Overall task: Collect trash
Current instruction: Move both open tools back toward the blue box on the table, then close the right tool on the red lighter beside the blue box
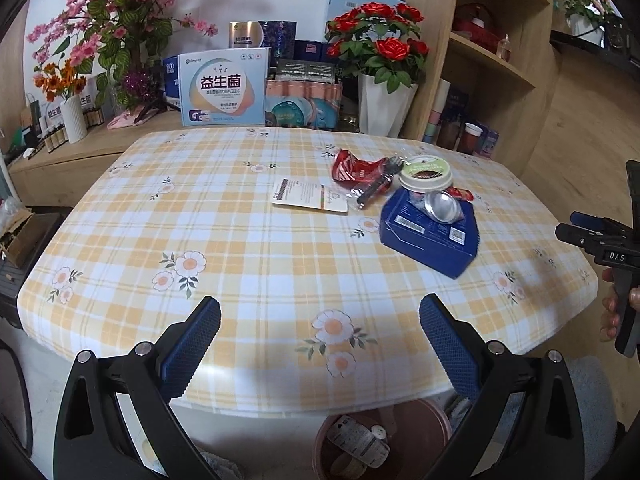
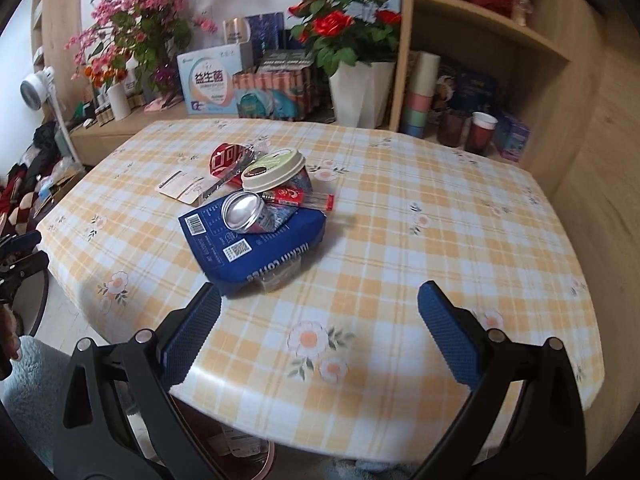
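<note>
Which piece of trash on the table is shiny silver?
The crushed silver can, lying on the flat blue paper bag; the other trash is paper or plastic.

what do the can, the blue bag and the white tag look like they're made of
Can: thin metal, likely aluminium; shiny mirror-like base, dented.
Blue bag: seemingly matte paper with sharp creases and printed labels.
White tag: flat card or stiff paper, apparently matte.

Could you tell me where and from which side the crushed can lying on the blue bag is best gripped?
Grip the crushed can across its dented side walls, coming down from above. It lies on its side on the blue bag, its round end facing the right gripper, so the flattened middle probably gives the open fingers the steadiest hold.
</note>
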Available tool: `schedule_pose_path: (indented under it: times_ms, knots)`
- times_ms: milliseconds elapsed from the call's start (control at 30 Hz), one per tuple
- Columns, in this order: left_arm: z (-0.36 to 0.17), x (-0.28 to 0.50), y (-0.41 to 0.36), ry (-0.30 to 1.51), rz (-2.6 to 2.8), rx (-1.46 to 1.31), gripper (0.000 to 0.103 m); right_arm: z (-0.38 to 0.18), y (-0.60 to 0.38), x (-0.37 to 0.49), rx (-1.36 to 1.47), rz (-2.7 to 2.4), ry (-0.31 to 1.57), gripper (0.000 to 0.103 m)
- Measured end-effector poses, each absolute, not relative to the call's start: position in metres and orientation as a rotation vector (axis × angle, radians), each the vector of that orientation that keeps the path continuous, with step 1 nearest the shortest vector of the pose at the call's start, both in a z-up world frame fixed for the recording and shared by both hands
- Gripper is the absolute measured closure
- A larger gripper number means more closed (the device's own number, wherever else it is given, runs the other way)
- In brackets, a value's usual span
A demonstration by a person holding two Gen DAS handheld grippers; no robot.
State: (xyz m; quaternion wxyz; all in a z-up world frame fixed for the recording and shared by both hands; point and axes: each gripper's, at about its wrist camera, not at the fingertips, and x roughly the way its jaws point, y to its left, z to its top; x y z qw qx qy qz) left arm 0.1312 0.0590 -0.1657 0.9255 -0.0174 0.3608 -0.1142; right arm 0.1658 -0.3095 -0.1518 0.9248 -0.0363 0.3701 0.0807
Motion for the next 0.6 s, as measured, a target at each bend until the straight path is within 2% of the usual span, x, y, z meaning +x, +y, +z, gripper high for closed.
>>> schedule_pose_path:
  times_ms: [367, 600]
  knots:
    - [-0.183, 0.203, 0.046, 0.775, -0.299, 0.037, 0.006, -0.176, -0.292, 0.233, -0.082, 0.213, 0.820, 0.006]
    - [-0.189, 0.238, 0.034, 0.772, -0.361, 0.025, 0.008, -0.187, -0.285, 0.279, -0.207, 0.252, 0.859, 0.006]
